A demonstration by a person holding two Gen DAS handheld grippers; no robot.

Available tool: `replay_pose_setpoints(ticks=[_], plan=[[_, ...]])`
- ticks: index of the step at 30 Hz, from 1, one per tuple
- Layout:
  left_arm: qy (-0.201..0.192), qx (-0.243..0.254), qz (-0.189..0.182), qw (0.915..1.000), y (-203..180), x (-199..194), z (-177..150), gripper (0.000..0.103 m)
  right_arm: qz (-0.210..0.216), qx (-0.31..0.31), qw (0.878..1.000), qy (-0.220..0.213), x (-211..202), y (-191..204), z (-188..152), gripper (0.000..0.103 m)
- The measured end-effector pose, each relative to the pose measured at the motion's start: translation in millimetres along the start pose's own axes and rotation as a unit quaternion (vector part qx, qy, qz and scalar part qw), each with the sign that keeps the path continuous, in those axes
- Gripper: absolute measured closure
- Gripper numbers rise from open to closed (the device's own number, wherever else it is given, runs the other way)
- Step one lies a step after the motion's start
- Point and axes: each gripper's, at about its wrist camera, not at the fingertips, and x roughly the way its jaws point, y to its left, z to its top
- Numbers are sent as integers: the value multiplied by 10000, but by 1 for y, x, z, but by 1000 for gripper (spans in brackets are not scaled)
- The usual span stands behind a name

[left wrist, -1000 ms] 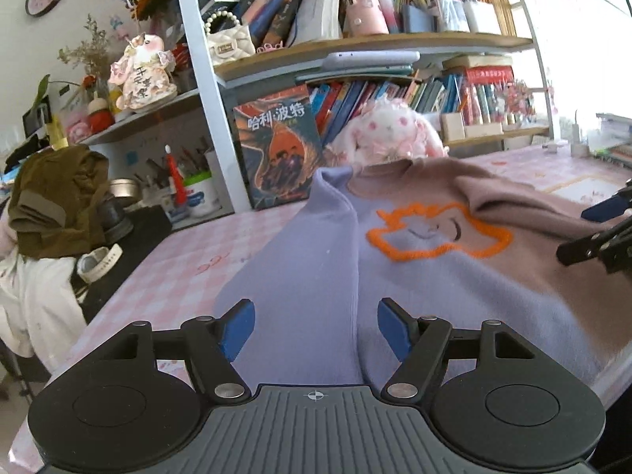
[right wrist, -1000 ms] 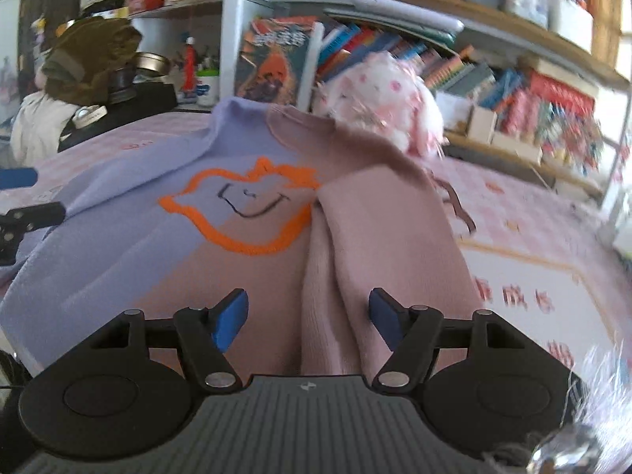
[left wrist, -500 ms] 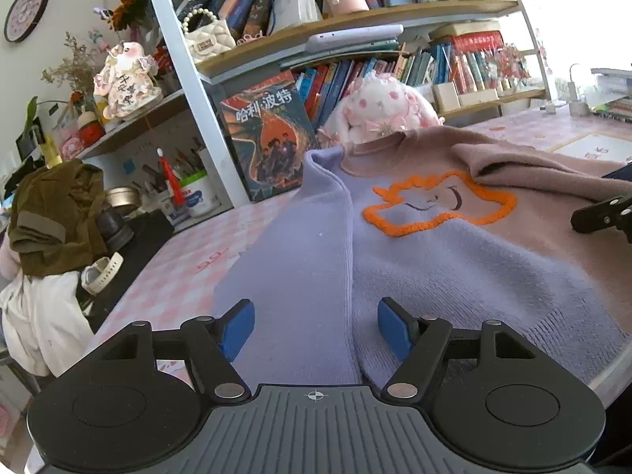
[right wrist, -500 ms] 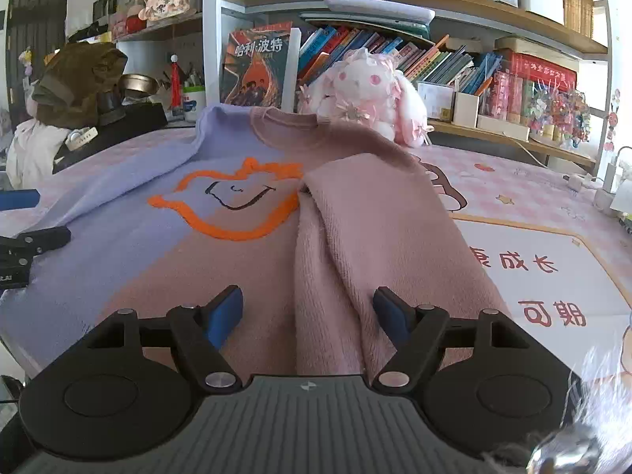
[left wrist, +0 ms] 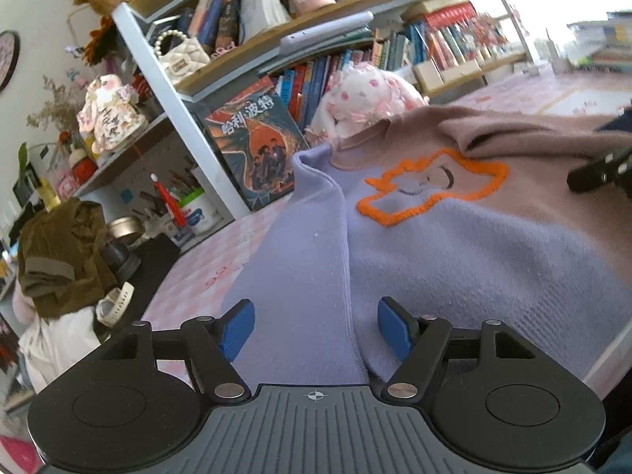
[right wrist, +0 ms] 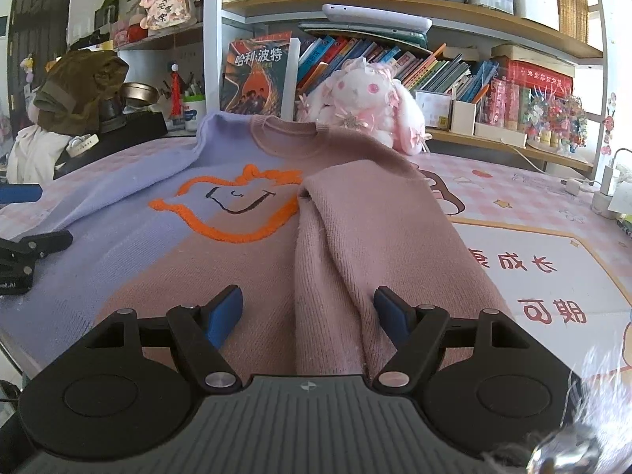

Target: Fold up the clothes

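Sweater (right wrist: 221, 252) lies front-up on the pink checked table (right wrist: 525, 193), collar toward the bookshelf (right wrist: 414, 4). Its body is half lilac, half dusty pink, with an orange outlined motif (right wrist: 233, 213) on the chest. The pink sleeve (right wrist: 371, 237) is folded over the body and runs from the shoulder down toward the hem. The lilac sleeve (left wrist: 292, 260) lies along the opposite side, partly on the bare tabletop.

Left gripper (left wrist: 316, 326): jaws spread, blue pads clear of the cloth on both sides, holding nothing. It sits low above the lilac sleeve, near the seam with the body.

Right gripper (right wrist: 308, 314): jaws spread, having just opened a little further; the pink sleeve lies below and between the pads, not pinched. Nothing held.

Each tool appears at the edge of the other's view, well apart.

A plush rabbit (right wrist: 363, 102) sits just behind the collar. An upright book (right wrist: 256, 75) stands beside it against the shelf post. An olive garment (right wrist: 79, 91) is heaped at the far left.
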Motion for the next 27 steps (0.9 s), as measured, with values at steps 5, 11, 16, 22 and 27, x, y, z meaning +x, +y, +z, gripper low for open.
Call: replay_pose_setpoints(ticks=[5, 11, 16, 22, 27], plan=[[2, 186, 43, 9998, -3, 5, 2, 37, 8, -6, 10000, -27, 0, 0, -1, 31], [35, -107, 207, 9997, 30, 23, 7, 99, 10, -8, 10000, -50, 0, 0, -1, 31], [38, -1525, 399, 9875, 128, 52, 20, 100, 28, -21, 10000, -39, 0, -1, -1, 31], [485, -2151, 1122, 9689, 219, 112, 35, 91, -4, 1, 10000, -29, -1, 0, -1, 31], [370, -2813, 1522, 9467, 248, 118, 39, 75, -48, 20, 10000, -13, 0, 1, -1, 31]])
